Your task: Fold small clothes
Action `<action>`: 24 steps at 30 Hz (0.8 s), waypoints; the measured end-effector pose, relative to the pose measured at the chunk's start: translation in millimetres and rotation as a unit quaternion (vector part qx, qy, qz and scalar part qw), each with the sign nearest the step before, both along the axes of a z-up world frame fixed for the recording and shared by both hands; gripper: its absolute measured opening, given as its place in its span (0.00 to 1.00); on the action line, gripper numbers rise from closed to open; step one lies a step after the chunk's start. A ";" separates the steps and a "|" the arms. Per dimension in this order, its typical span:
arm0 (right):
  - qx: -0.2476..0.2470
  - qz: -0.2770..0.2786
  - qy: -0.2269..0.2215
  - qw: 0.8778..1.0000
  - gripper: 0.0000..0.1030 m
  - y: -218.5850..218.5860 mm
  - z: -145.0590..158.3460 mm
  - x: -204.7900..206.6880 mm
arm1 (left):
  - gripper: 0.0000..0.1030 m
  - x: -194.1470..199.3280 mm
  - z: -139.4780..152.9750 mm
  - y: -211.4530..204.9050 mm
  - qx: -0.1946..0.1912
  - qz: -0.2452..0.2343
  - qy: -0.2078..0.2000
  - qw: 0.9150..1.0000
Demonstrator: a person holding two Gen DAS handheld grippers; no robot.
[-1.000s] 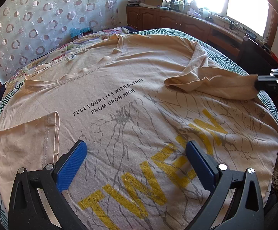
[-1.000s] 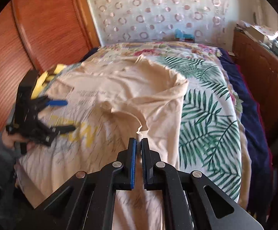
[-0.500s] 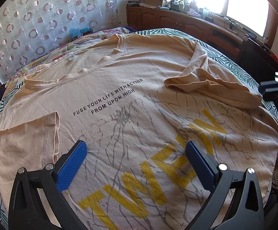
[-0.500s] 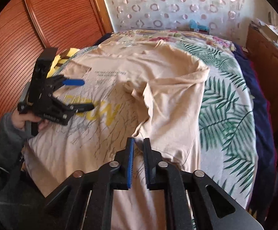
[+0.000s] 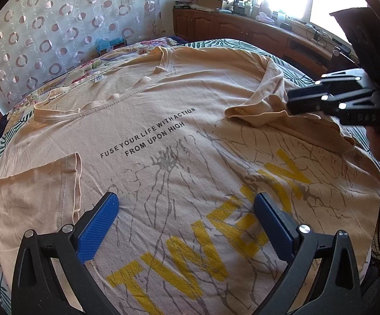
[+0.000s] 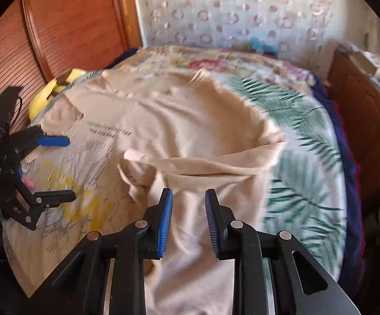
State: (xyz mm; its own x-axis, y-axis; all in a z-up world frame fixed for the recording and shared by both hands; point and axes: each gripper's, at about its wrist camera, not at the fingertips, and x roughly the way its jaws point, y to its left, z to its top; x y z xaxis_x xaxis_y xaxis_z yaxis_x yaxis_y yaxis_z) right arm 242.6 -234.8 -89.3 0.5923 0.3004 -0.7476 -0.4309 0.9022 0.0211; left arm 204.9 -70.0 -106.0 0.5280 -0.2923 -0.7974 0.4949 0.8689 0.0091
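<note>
A beige T-shirt (image 5: 163,120) with black lettering and a yellow print lies flat on the bed, both sleeves folded inward. My left gripper (image 5: 186,199) hovers open over the lower print, nothing between its blue pads, and it also shows in the right wrist view (image 6: 66,169). The right sleeve (image 5: 258,110) lies rumpled on the shirt's chest (image 6: 142,168). My right gripper (image 6: 188,197) is just above the cloth beside that sleeve. Its jaws are opening and the pads press on nothing. From the left wrist view it (image 5: 292,102) reaches in from the right edge.
The bedspread (image 6: 308,157) has green palm leaves and shows bare to the right of the shirt. A wooden wardrobe (image 6: 58,26) stands at the bed's left side, with a yellow object (image 6: 43,97) by it. Low wooden cabinets (image 5: 242,31) run under the window.
My right gripper let go of the sleeve end, drew back off the shirt, then moved in over the sleeve with its jaws parted. The sleeve stays on the shirt. The left gripper has kept still.
</note>
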 end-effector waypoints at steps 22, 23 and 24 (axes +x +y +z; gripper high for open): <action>0.029 -0.075 -0.023 0.996 0.25 -22.5 -13.1 -63.3 | 0.85 13.1 44.5 2.4 -0.080 -0.008 -0.020 0.997; 0.027 -0.080 -0.023 0.996 0.25 -23.6 -15.4 -67.3 | 0.80 18.0 47.4 -2.0 -0.084 -0.015 -0.020 0.996; 0.025 -0.084 -0.023 0.996 0.25 -25.7 -15.2 -71.4 | 0.73 24.4 48.9 -7.4 -0.086 -0.021 -0.016 0.996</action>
